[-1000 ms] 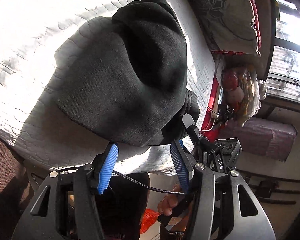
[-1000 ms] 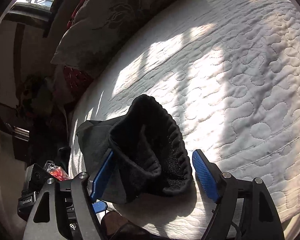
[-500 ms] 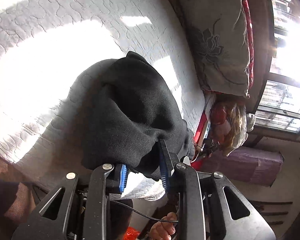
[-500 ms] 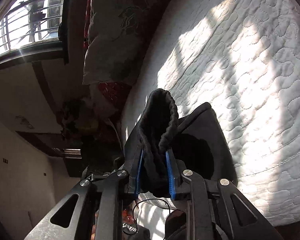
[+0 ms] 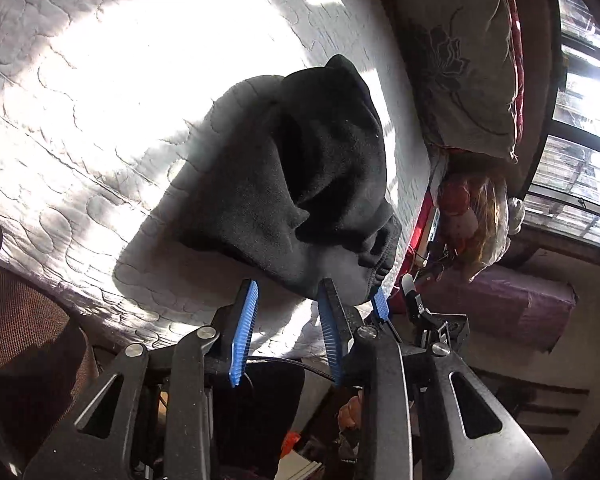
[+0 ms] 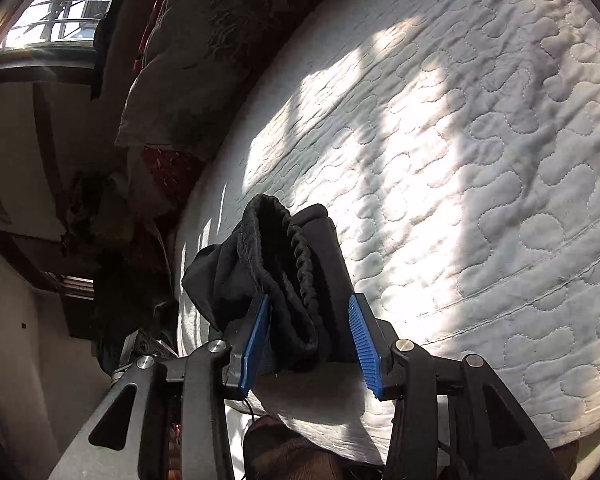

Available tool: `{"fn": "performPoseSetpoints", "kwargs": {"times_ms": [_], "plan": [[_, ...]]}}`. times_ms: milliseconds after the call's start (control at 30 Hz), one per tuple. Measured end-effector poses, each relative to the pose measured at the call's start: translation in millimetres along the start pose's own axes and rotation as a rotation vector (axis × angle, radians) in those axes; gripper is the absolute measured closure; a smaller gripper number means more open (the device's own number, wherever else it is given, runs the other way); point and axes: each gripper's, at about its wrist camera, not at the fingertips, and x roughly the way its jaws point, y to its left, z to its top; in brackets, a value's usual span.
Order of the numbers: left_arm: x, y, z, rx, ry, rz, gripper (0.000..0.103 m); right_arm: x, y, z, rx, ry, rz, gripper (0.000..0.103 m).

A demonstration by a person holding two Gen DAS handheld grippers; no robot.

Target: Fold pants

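Pants bunched in a dark, thick bundle near the bed edge, at 12 o'clock from both grippers; left gripper fingers parted, clear of cloth; right gripper fingers spread astride the waistband, not clamping; folding looks mostly done, tidying left.

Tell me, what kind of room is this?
Most likely a bedroom. There is a white quilted mattress, a floral pillow at its edge, and a window beside the bed. Black pants lie bundled on the mattress.
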Motion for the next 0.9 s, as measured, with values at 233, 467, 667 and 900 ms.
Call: {"fn": "performPoseSetpoints", "kwargs": {"times_ms": [233, 467, 667, 900], "plan": [[-17.8, -68.4, 51.0, 0.223, -0.101, 0.102, 0.044, 6.8, 24.0, 22.8, -0.088, -0.027, -0.026, 0.045], [36.4, -106.8, 80.8, 0.381, -0.034, 0.348, 0.044, 26.5, 35.7, 21.9, -0.1, -0.007, -0.081, 0.045], [64.4, -127.2, 112.8, 0.474, 0.011, 0.622, 0.07, 43.8, 35.8, 21.0, -0.123, 0.046, -0.097, 0.087], [100.5, -104.3, 135.4, 0.482, 0.022, 0.788, 0.067, 37.5, 12.5, 27.0, -0.03, -0.003, -0.111, 0.089]]}}
